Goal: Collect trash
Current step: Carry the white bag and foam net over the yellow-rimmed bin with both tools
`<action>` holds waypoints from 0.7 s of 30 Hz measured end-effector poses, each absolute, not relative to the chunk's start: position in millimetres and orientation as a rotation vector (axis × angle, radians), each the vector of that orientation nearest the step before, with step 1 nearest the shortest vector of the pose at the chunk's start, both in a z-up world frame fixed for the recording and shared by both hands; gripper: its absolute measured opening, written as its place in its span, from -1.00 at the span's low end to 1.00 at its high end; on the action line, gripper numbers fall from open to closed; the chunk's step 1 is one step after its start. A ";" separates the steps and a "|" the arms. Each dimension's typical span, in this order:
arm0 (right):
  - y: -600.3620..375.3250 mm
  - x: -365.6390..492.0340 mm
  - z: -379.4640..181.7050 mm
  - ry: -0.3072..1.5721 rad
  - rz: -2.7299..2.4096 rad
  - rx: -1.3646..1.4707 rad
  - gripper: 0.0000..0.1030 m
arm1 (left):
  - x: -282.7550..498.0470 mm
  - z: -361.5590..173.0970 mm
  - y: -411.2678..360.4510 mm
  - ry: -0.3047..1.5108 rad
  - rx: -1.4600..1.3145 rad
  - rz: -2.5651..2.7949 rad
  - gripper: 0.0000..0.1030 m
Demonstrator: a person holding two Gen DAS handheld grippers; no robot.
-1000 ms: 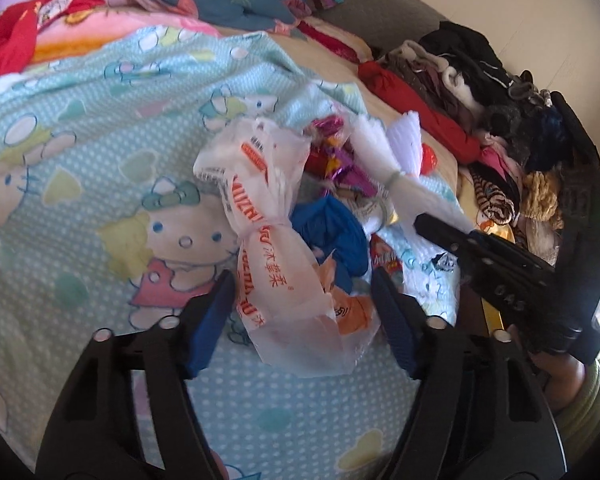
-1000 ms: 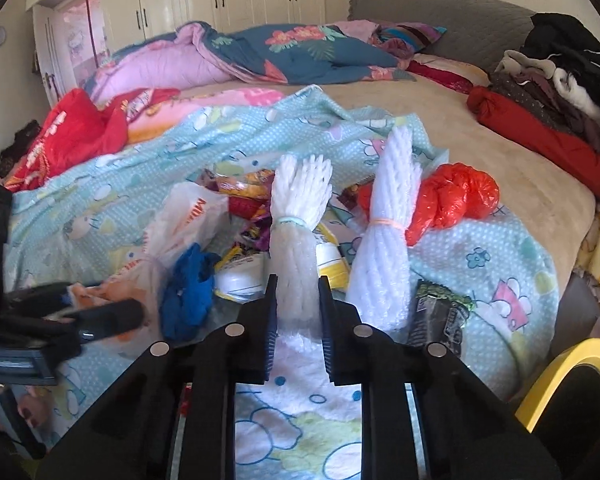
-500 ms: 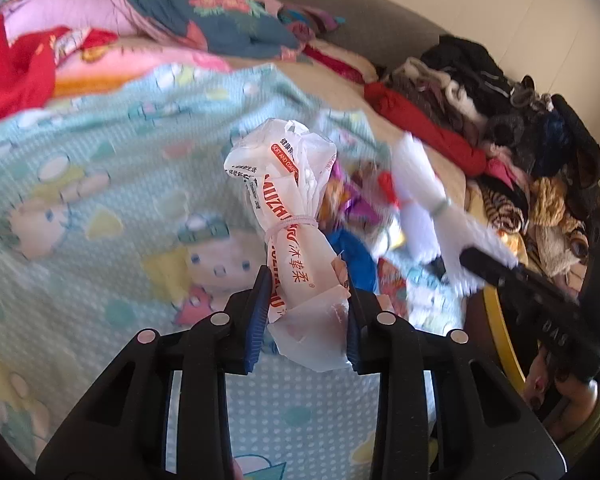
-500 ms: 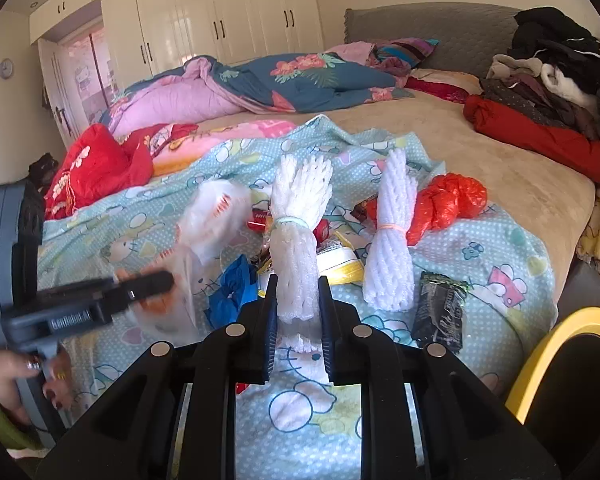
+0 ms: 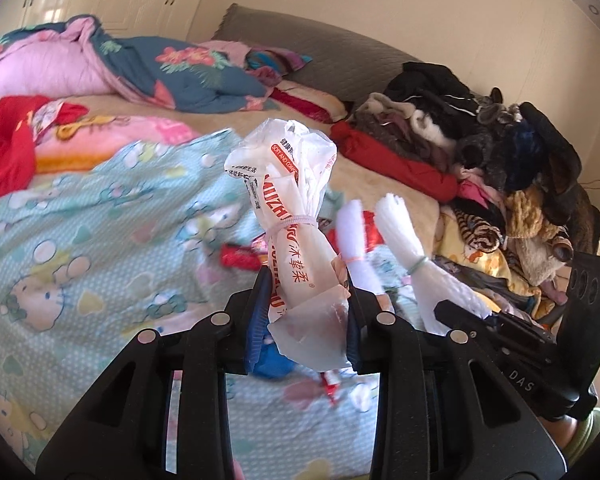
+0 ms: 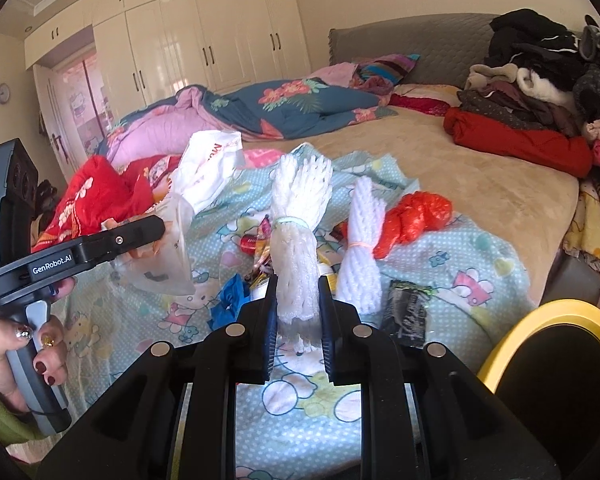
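Note:
My left gripper (image 5: 306, 310) is shut on a bundled white plastic bag (image 5: 290, 216) with red lettering, held up above the bed. That bag (image 6: 204, 176) also shows at the left of the right wrist view, in the left gripper (image 6: 156, 232). My right gripper (image 6: 298, 308) is shut on a white foam net bundle (image 6: 298, 216) tied with a green band, lifted off the blanket. A second white foam bundle (image 6: 362, 256), a red plastic bag (image 6: 414, 216), a blue scrap (image 6: 228, 300), a black wrapper (image 6: 406, 314) and snack wrappers (image 6: 260, 248) lie on the blanket.
The trash lies on a light blue cartoon blanket (image 6: 480, 264) over a tan bed (image 6: 460, 168). A clothes pile (image 5: 500, 152) lines the right side, quilts (image 6: 260, 112) the back. A yellow-rimmed bin (image 6: 548, 364) stands at the lower right. A hand (image 6: 24, 360) holds the left gripper.
The left gripper closed on the white plastic bag and lifted it off the blanket. The right gripper rose and drew back with its foam net bundle.

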State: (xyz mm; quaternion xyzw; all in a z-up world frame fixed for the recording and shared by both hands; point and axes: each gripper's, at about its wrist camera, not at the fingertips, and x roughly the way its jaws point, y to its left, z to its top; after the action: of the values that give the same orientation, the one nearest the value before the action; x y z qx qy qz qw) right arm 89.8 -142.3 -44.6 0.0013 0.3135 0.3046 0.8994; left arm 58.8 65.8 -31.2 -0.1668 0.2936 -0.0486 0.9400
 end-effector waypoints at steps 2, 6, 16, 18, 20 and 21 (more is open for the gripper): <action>-148.8 88.6 -41.3 0.643 0.621 0.012 -0.65 | 59.8 -27.6 59.2 0.591 -0.332 -0.110 -0.52; -163.0 85.7 -36.9 0.631 0.602 0.025 -0.65 | 61.6 -22.1 46.8 0.582 -0.321 -0.130 -0.52; -196.4 78.0 -26.3 0.606 0.552 0.060 -0.65 | 63.1 -13.6 18.3 0.568 -0.281 -0.181 -0.52; -202.9 76.3 -25.0 0.600 0.539 0.068 -0.65 | 63.7 -12.0 11.3 0.567 -0.273 -0.193 -0.52; -209.1 75.6 -24.4 0.600 0.527 0.079 -0.65 | 64.0 -11.2 6.3 0.566 -0.268 -0.204 -0.52; -211.9 75.2 -24.1 0.600 0.522 0.083 -0.65 | 64.4 -10.8 2.8 0.566 -0.264 -0.211 -0.52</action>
State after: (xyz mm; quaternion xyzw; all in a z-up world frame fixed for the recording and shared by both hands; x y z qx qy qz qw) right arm 75.2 -211.9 -24.1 0.0405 0.2919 0.2542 0.9212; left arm 64.4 2.8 -10.8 -0.1298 0.2778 -0.1037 0.9461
